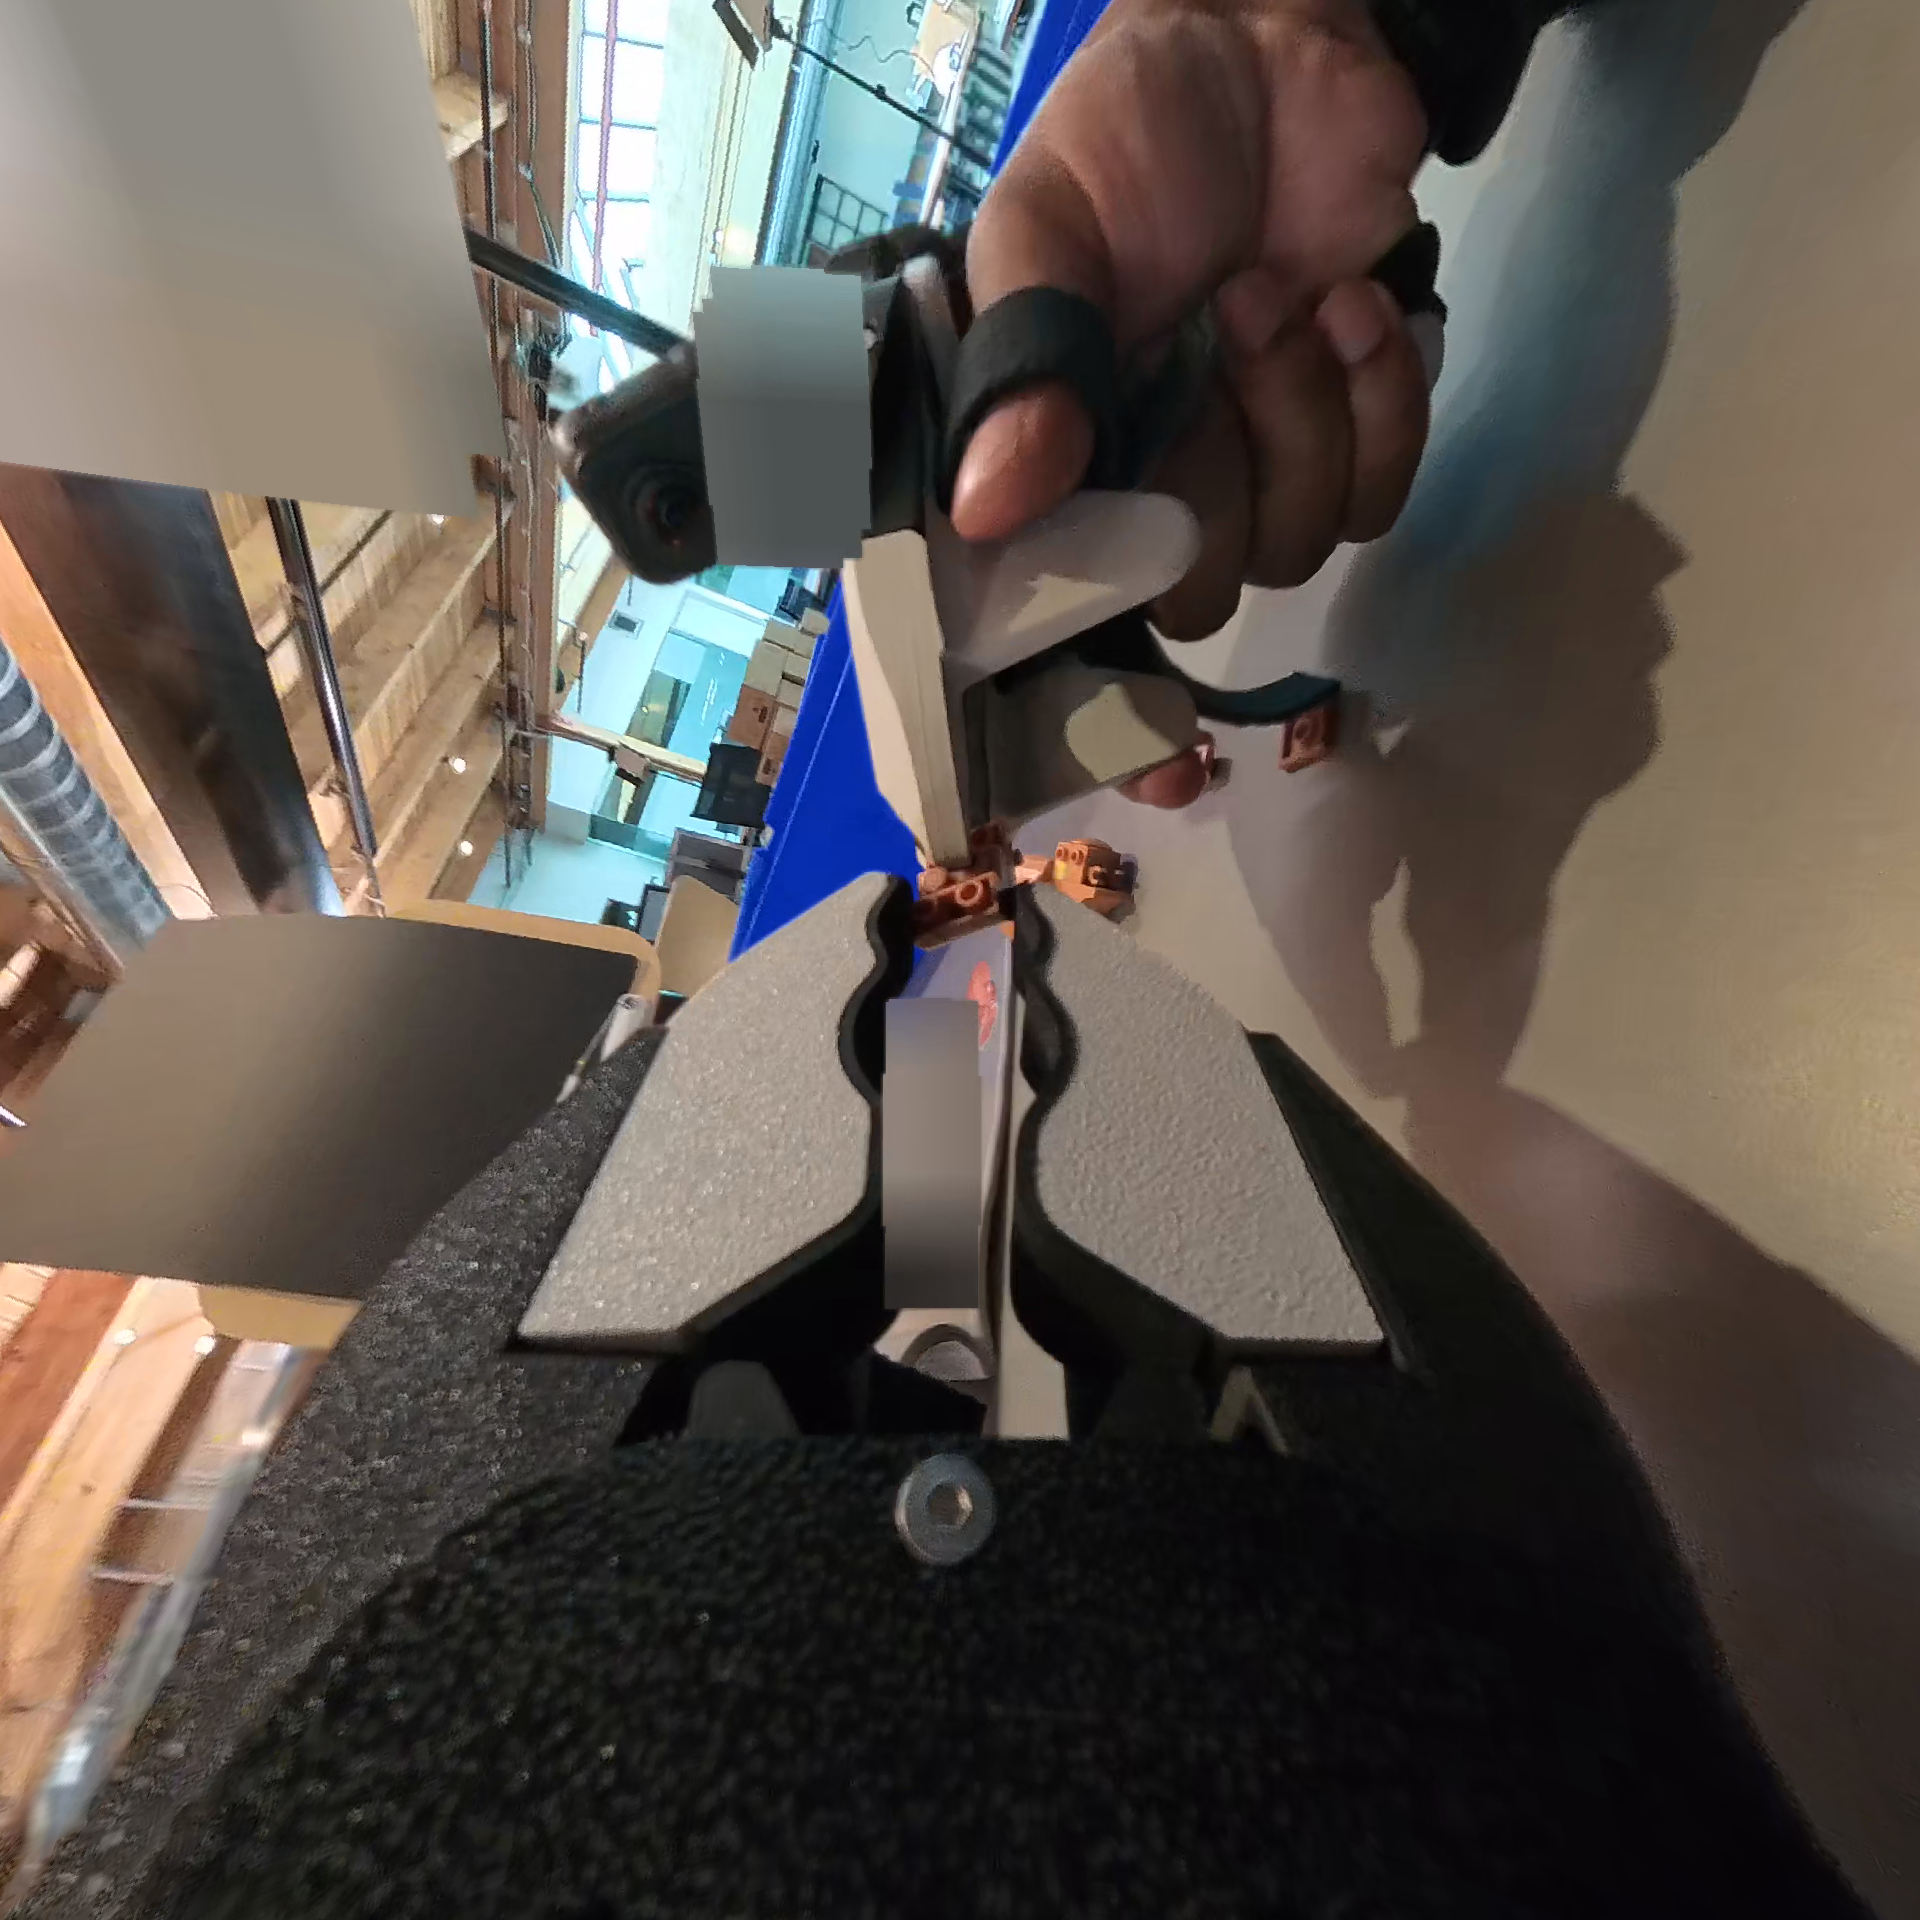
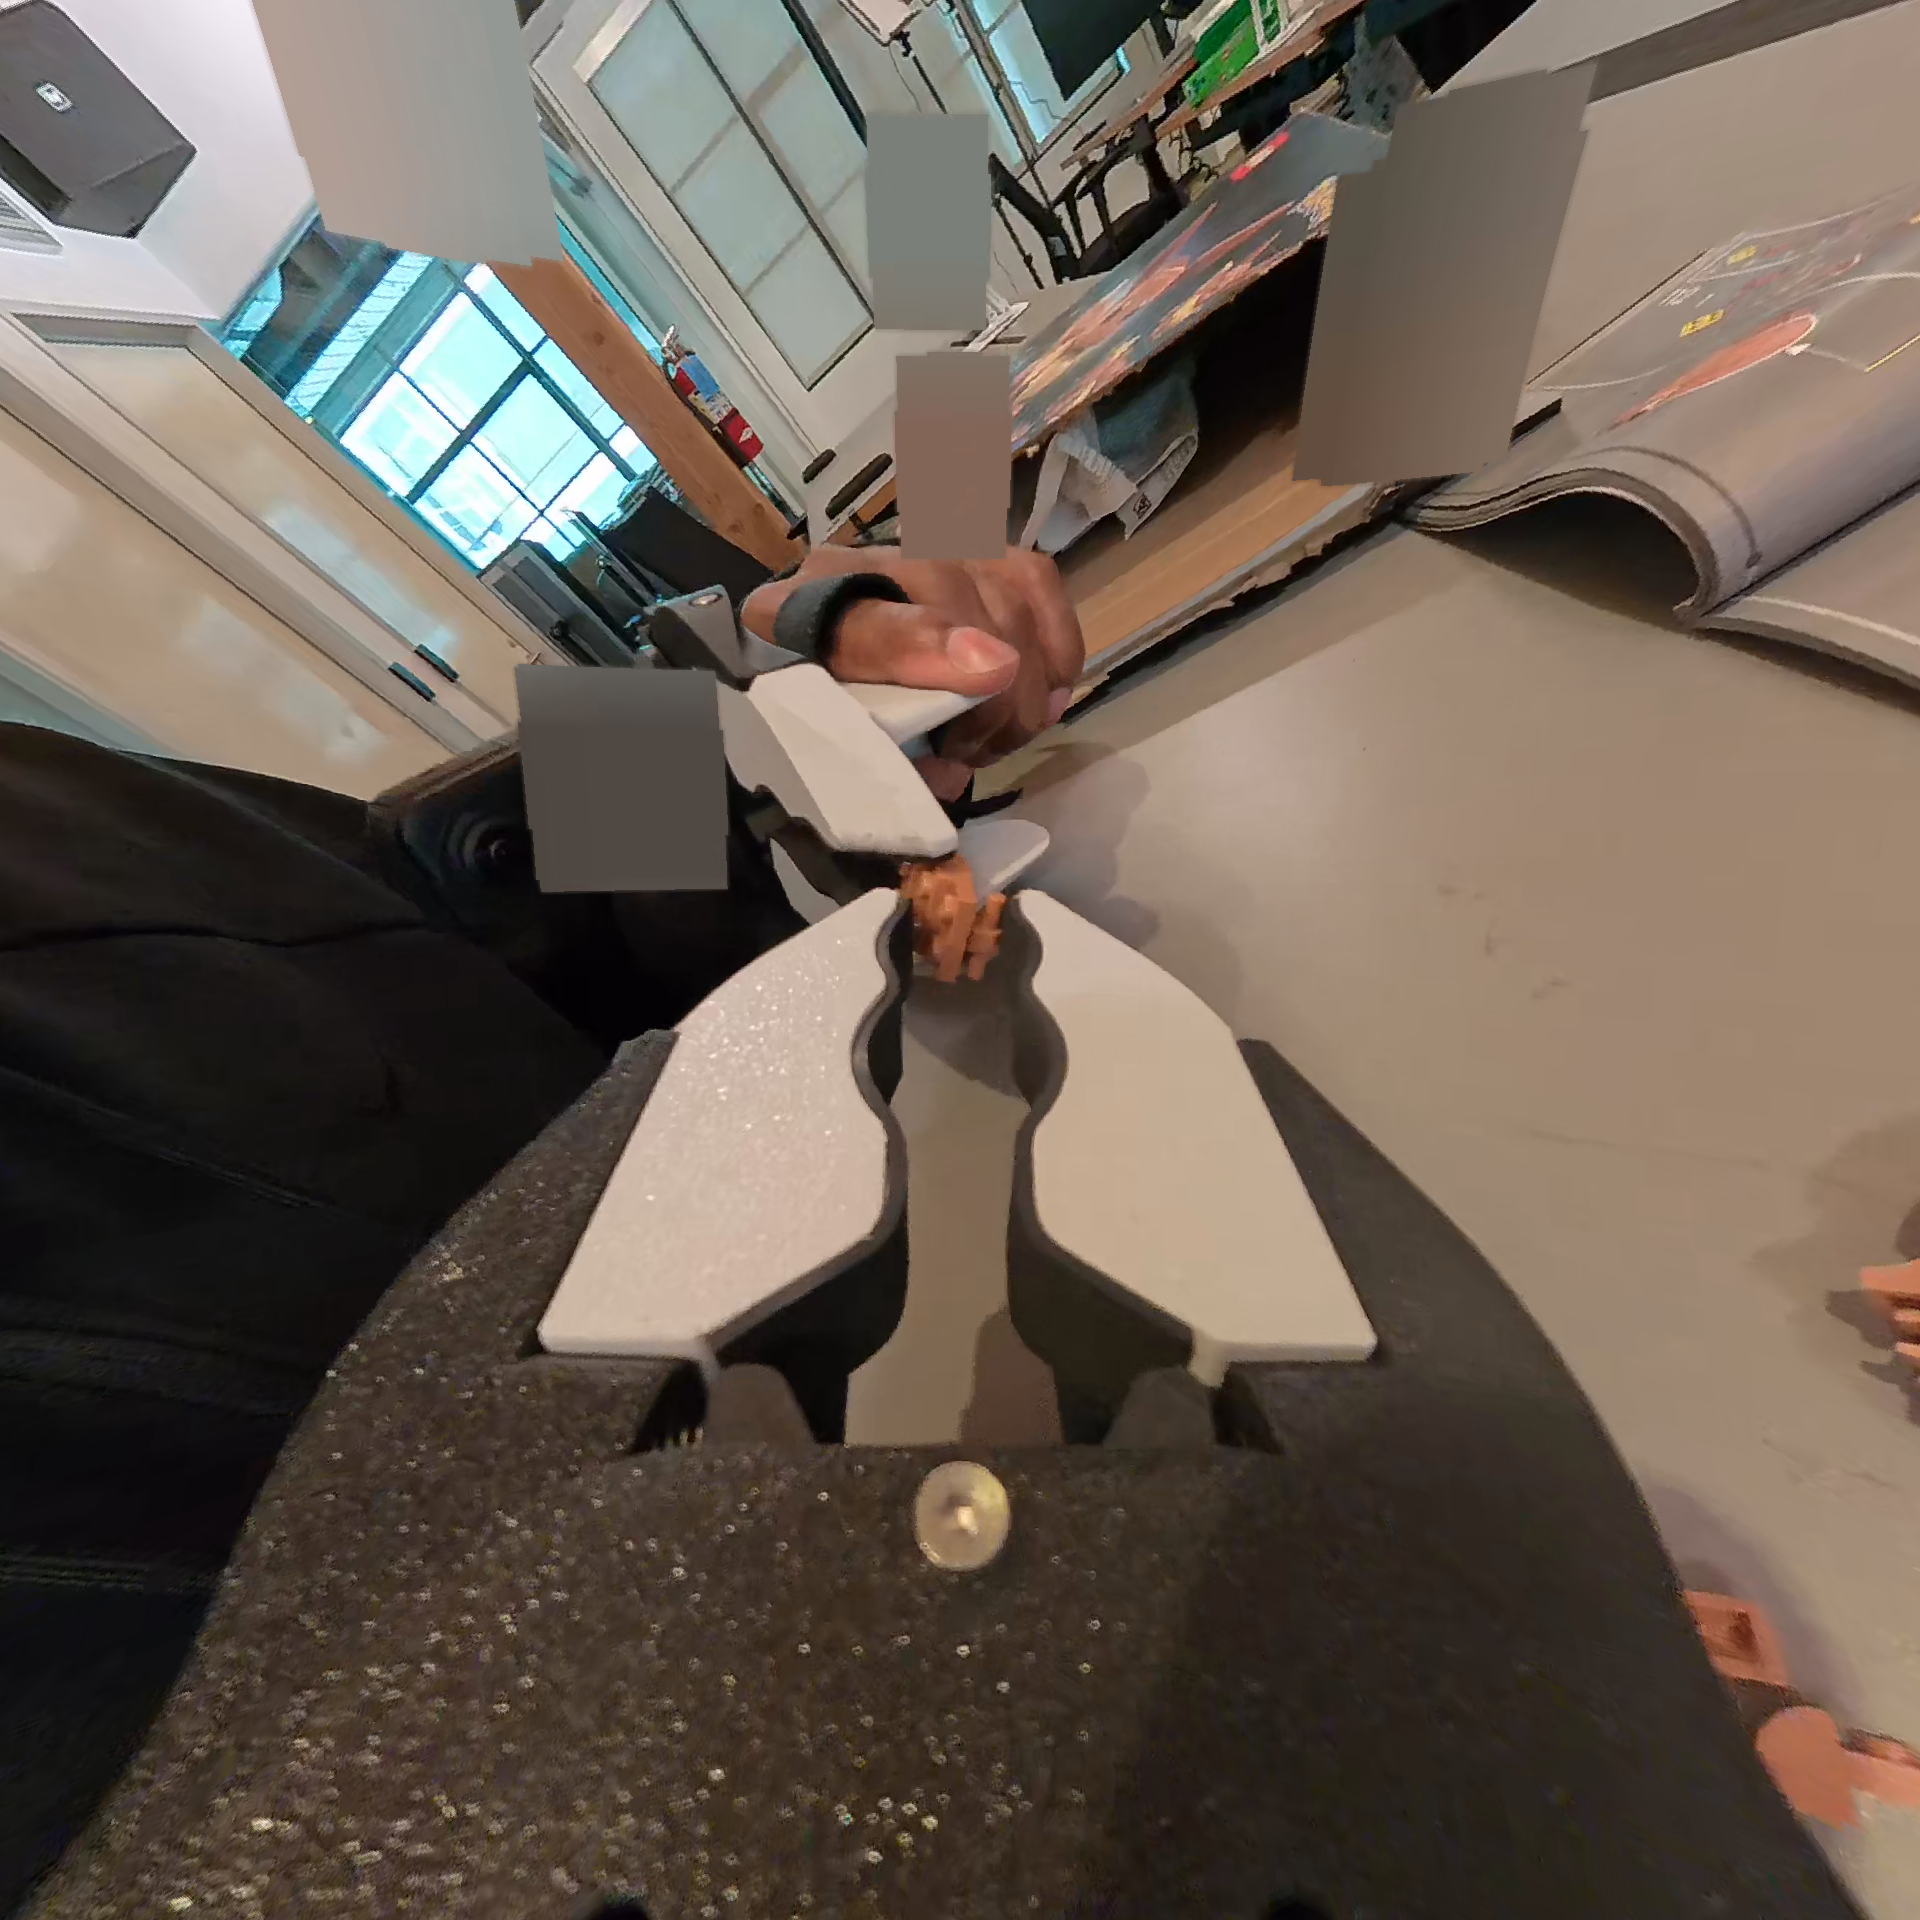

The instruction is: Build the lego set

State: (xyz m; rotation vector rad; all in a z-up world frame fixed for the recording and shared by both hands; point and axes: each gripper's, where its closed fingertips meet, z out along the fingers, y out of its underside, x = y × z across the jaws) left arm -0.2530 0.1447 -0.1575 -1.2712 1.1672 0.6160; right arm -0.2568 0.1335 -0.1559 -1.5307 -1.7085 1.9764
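Between the two sets of fingertips, above the grey table (image 2: 1455, 935), a small brown lego assembly (image 1: 961, 899) is being joined

Left gripper (image 1: 961, 904) pinches the brown lego assembly at its very tips, fingers narrowed onto it, the piece lying straight ahead of them. Right gripper (image 2: 961, 925) meets it from the opposite side; in the left wrist view its pale fingers (image 1: 914, 727) come down onto the top of the cluster and seem to nip a brick there, though whether they truly clamp it I cannot tell. Both grippers are equally near, tip to tip. My judgement: the coming press runs along the line between the tips. Loose brown bricks (image 1: 1307, 740) lie on the table well apart, and an open instruction booklet (image 2: 1704, 540) sits farther off
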